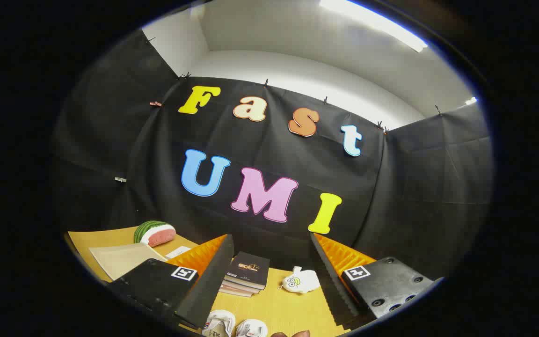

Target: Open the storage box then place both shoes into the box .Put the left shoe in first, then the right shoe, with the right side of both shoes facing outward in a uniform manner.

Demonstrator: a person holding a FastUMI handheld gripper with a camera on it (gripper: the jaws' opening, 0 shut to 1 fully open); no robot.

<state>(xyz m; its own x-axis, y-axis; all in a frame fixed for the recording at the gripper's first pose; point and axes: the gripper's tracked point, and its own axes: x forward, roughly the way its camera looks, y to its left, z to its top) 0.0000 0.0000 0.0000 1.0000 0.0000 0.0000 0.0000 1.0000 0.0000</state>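
Observation:
My gripper [270,238] is held high over a wooden table [293,306], open, with nothing between its fingers. Two white shoes [234,325] lie side by side on the table low between the fingers, close to me and partly cut off. Which shoe is left or right I cannot tell. A flat beige piece [122,260] lies outside the left finger; whether it belongs to the storage box is unclear.
A stack of dark books [247,275] and a small white plush toy [301,281] sit on the table between the fingers, beyond the shoes. A watermelon-slice toy [155,233] rests at the back left by the black cloth wall. Something brownish [292,334] peeks in beside the shoes.

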